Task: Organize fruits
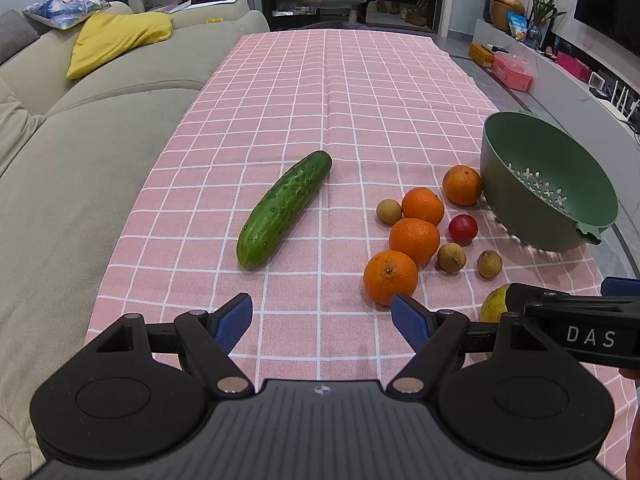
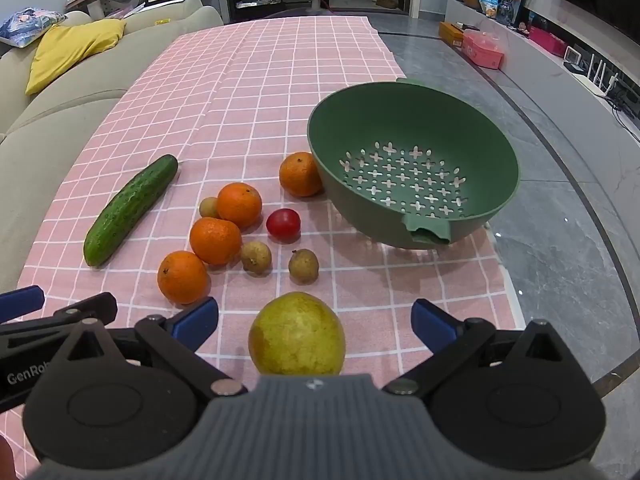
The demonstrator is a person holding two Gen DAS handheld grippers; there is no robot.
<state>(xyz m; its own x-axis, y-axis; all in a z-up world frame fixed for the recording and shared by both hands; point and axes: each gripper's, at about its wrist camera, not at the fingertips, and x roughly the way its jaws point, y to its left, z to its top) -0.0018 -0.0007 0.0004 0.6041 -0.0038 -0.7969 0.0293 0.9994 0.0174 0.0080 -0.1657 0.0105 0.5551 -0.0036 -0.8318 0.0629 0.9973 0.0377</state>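
Note:
A green colander bowl (image 2: 412, 128) stands empty at the right of the pink checked cloth (image 2: 260, 80). Beside it lie several oranges (image 2: 215, 240), a small red fruit (image 2: 283, 223), three brown longans (image 2: 303, 265) and a long cucumber (image 2: 130, 210). A yellow-green pear (image 2: 297, 334) rests on the cloth between the wide-apart fingers of my right gripper (image 2: 314, 320), untouched by either pad. My left gripper (image 1: 322, 318) hovers open over bare cloth, its right fingertip just before the nearest orange (image 1: 390, 277); the cucumber (image 1: 285, 209) lies ahead of it.
A beige sofa (image 1: 80, 140) with a yellow cushion (image 1: 116, 40) runs along the table's left edge. Grey stone floor (image 2: 560, 200) lies to the right, with a low shelf of boxes and plants. The far half of the cloth (image 1: 340, 80) holds nothing.

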